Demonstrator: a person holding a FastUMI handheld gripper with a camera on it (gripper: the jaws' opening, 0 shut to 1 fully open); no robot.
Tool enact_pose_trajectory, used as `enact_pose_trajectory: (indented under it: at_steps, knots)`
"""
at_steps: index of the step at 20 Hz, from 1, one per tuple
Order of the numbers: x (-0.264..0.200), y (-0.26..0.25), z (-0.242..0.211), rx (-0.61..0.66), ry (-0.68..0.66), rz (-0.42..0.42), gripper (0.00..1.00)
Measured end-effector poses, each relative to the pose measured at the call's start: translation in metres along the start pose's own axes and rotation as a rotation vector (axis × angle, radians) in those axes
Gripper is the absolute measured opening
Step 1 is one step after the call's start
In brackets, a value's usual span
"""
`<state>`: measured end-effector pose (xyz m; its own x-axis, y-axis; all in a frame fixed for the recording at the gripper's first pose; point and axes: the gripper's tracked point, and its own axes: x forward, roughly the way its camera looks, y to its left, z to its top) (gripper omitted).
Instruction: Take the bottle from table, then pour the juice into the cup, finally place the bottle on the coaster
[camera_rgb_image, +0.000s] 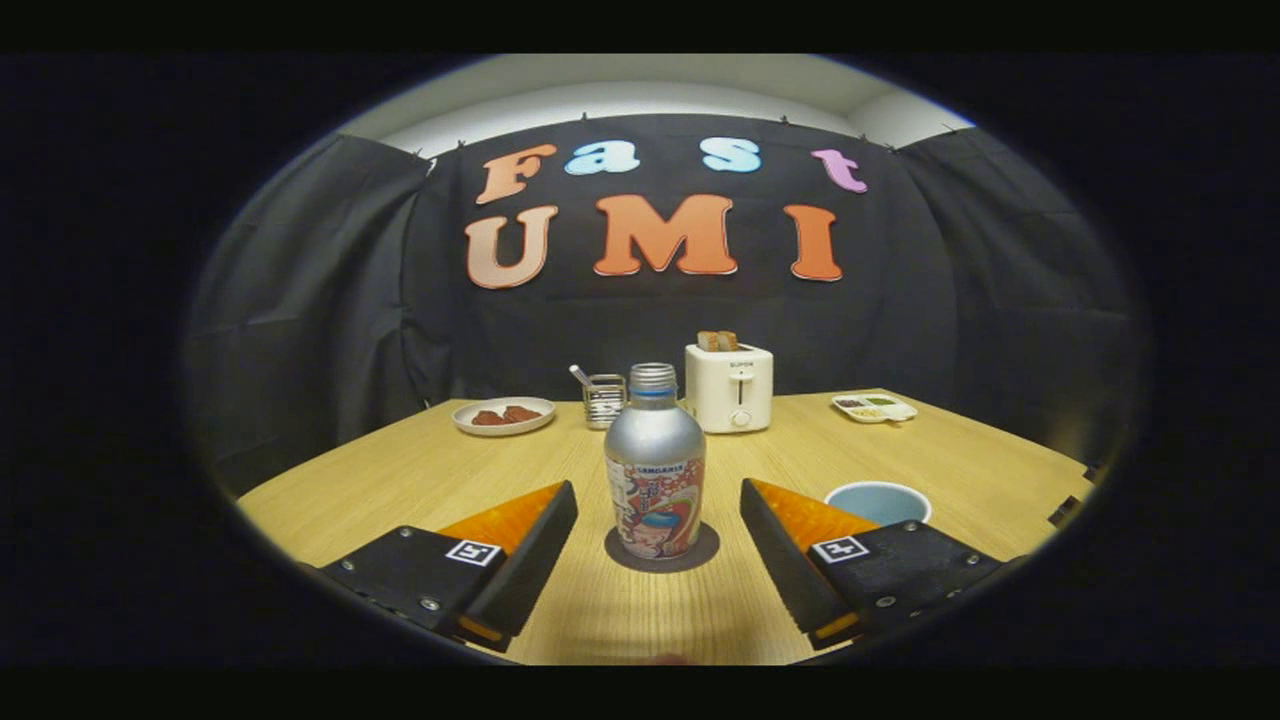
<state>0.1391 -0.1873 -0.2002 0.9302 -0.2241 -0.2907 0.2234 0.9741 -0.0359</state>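
Observation:
A silver aluminium bottle with a colourful label and no cap stands upright on a dark round coaster on the wooden table. My gripper is open, its two orange-and-black fingers spread wide on either side of the bottle and clear of it. The bottle sits just ahead of the fingertips, roughly centred in the gap. A light blue cup stands right of the bottle, just beyond the right finger, which partly hides it.
At the back of the table stand a white toaster with bread in it, a metal mesh holder, a white plate of brown food on the left, and a small divided dish on the right.

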Motion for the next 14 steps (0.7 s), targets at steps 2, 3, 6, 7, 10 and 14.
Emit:
enact_pose_trajectory:
  at_steps: [2, 3, 6, 7, 10, 14]
  knots:
    - [-0.018, -0.003, 0.012, -0.015, -0.014, -0.023, 0.97]
    - [-0.026, -0.006, 0.017, -0.029, -0.009, -0.037, 0.97]
    - [-0.056, 0.003, 0.045, -0.025, -0.054, -0.030, 0.97]
    - [-0.066, 0.009, 0.054, -0.013, -0.071, -0.013, 0.97]
    - [-0.098, 0.020, 0.063, 0.021, -0.116, 0.019, 0.97]
    - [-0.134, 0.023, 0.070, 0.047, -0.144, 0.008, 0.97]
